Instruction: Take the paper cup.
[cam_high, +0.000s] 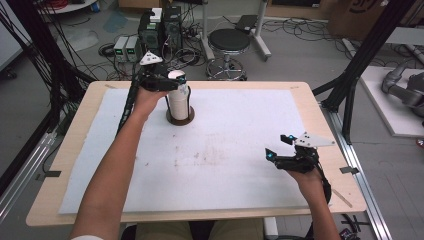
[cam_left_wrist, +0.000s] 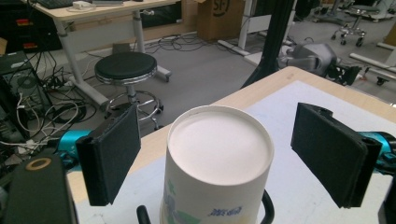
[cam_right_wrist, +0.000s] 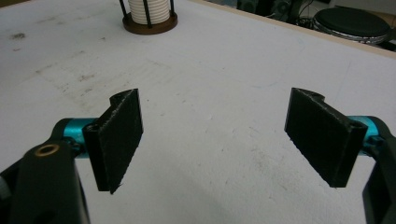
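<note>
The left gripper (cam_left_wrist: 217, 156) straddles the inverted paper cup (cam_left_wrist: 217, 163), jaws spread, not touching it (cup stack sits in a round brown holder (cam_high: 180, 119)). The right gripper (cam_right_wrist: 219, 140) hovers over the white mat (cam_right_wrist: 210, 84), its 2 jaws spread.

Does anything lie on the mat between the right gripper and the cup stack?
No. In the high view, bare white mat runs from the right gripper to the cup stack.
</note>
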